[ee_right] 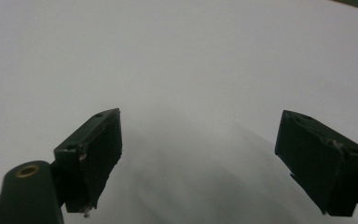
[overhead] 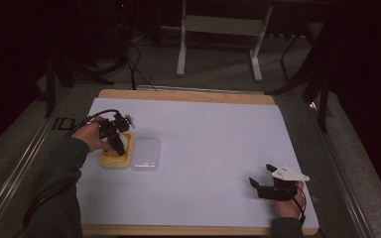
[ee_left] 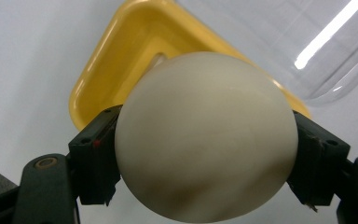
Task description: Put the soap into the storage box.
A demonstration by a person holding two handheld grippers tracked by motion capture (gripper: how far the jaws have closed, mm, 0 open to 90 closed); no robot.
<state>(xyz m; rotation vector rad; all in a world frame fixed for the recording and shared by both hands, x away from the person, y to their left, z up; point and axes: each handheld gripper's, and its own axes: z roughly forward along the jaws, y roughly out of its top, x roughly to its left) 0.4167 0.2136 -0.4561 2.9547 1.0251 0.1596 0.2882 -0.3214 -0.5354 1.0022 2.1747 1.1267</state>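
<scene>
— Egg (ee_left: pixel 204 140): where is it right now?

— Your left gripper (overhead: pixel 118 147) has it clamped between both black jaws, pads pressed on its two sides, and it hangs right above the yellow tray (ee_left: pixel 121 60). In the left gripper view the pale shell covers most of the tray's hollow.

— How much room do you see around the tray?

— On one side it is tight: the clear lid (overhead: pixel 146 154) lies just beside the tray, their edges about touching. The other way you have open white sheet (overhead: pixel 218 144) toward the table's left edge, and the wide middle of the sheet is bare as far as your right hand.

— And my hands?

— Your left hand (overhead: pixel 90 135) comes in from the left side of the table, wrist bent so the gripper tips steeply down over the tray. Your right gripper (overhead: pixel 261 184) rests low near the front right corner of the sheet, well apart from the tray, pointing left. Its jaws stand wide apart with only white sheet between them.
</scene>
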